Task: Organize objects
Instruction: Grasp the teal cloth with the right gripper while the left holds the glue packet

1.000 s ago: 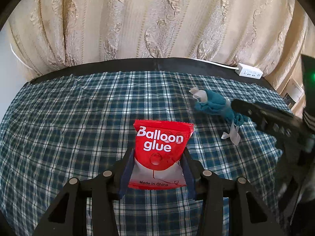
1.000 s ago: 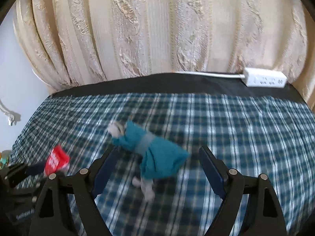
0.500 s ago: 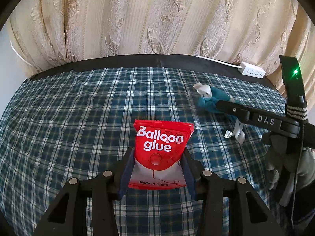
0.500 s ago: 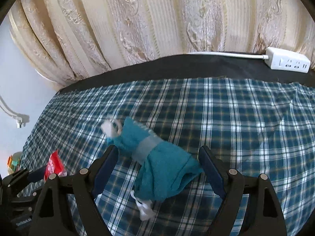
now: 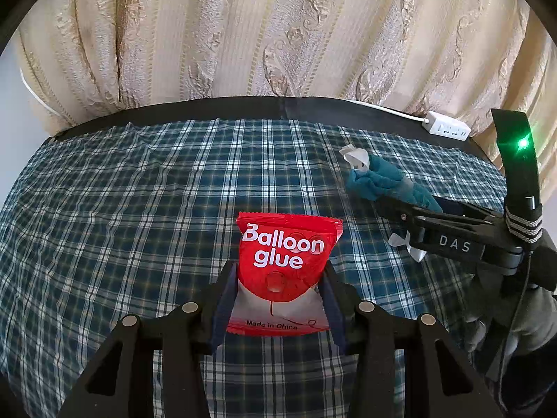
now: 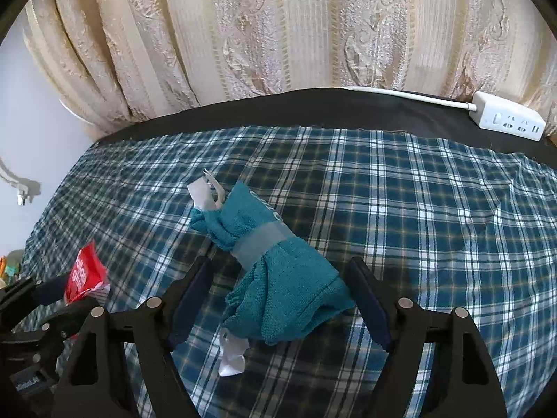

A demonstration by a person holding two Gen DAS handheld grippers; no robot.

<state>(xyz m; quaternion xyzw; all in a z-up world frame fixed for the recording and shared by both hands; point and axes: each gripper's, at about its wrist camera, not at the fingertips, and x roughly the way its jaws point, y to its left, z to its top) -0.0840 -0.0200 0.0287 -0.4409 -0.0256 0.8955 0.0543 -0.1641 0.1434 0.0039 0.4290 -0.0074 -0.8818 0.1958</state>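
Left claw (image 5: 276, 304) pinching red glue packet (image 5: 287, 264), parked clear. Right claw (image 6: 278, 299) spread, just been closing, straddling teal towel bundle (image 6: 278, 275), pads not yet pressing.

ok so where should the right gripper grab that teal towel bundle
Grip the teal towel bundle across its flared lower half, just below the band, coming from above. It lies flat, already between the right gripper fingers, whose jaws have just been closing.
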